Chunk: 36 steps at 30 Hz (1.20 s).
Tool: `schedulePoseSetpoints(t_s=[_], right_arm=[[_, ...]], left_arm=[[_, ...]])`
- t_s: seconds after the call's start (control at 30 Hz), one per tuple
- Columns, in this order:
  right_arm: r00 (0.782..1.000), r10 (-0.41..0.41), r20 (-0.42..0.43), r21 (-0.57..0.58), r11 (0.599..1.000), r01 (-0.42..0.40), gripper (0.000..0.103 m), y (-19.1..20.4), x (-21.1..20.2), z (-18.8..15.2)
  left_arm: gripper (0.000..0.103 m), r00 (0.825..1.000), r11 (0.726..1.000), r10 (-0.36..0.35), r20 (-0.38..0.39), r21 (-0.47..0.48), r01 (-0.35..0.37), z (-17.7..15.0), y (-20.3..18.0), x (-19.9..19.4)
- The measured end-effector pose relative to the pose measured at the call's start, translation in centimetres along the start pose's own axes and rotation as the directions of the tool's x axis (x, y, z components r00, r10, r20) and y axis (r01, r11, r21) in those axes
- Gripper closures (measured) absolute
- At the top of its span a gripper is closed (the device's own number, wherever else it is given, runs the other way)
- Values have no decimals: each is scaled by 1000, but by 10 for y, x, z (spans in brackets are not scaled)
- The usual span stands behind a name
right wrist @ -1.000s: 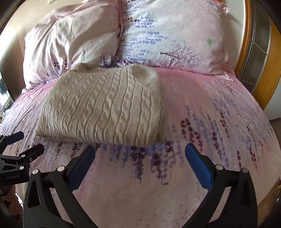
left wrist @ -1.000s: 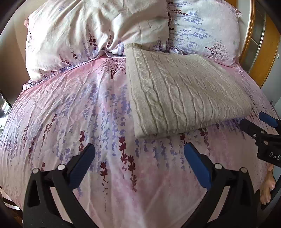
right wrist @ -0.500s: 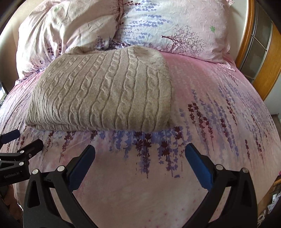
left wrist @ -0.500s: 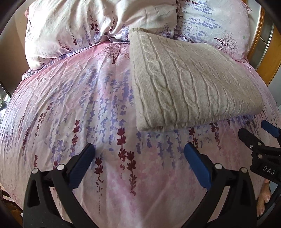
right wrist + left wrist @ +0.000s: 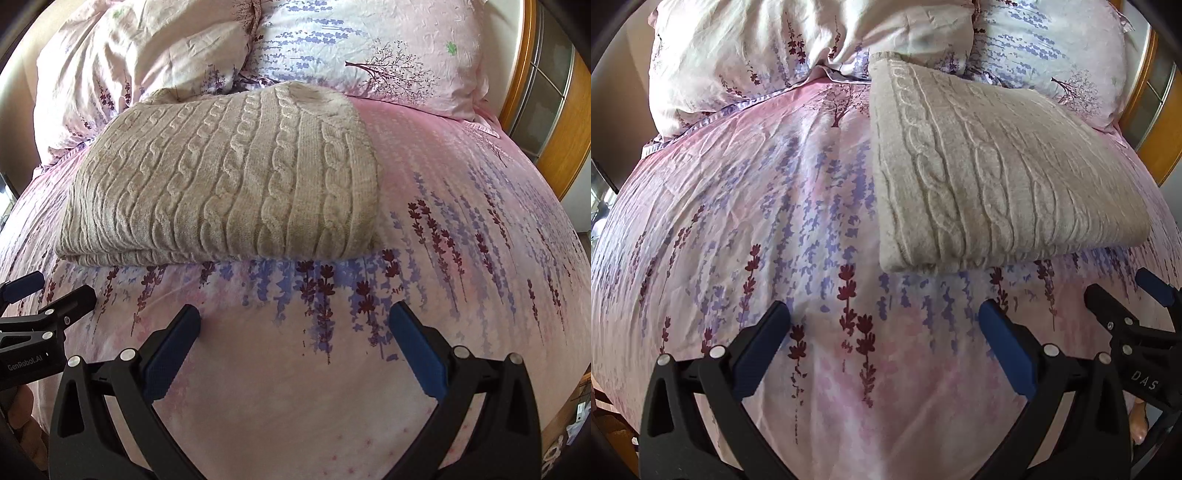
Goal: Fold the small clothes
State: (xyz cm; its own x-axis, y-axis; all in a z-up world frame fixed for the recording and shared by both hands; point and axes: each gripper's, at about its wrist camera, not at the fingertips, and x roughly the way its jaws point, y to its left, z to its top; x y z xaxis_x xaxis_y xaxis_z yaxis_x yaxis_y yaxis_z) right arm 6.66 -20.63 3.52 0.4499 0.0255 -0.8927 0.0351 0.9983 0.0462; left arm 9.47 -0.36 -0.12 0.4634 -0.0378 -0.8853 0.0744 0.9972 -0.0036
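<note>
A folded beige cable-knit sweater (image 5: 221, 177) lies on the floral bed (image 5: 461, 240) near the pillows (image 5: 369, 48); left tongs (image 5: 882, 328) and right tongs (image 5: 295, 328) gape, seemingly above bare sheet.

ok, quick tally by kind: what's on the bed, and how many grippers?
Folded beige cable-knit sweater: 1
Floral pillows: 2
Grippers, left gripper and right gripper, both open and empty: 2
Total: 5

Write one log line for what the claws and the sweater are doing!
left claw: open, empty | right claw: open, empty | sweater: folded, on bed, untouched
</note>
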Motion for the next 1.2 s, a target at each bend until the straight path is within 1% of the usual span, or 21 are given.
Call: schedulePoseSetpoints(t_s=[0.7,1.2], right_arm=[[1000,-1,-8,1,1000,1,1,1,2,1],[1000,-1,-7,1,1000,1,1,1,2,2]], left_arm=[[2,999,1000,1,-36,-4,-1,2,1,1],[2,999,1000,1,-36,-2,-1,2,1,1]])
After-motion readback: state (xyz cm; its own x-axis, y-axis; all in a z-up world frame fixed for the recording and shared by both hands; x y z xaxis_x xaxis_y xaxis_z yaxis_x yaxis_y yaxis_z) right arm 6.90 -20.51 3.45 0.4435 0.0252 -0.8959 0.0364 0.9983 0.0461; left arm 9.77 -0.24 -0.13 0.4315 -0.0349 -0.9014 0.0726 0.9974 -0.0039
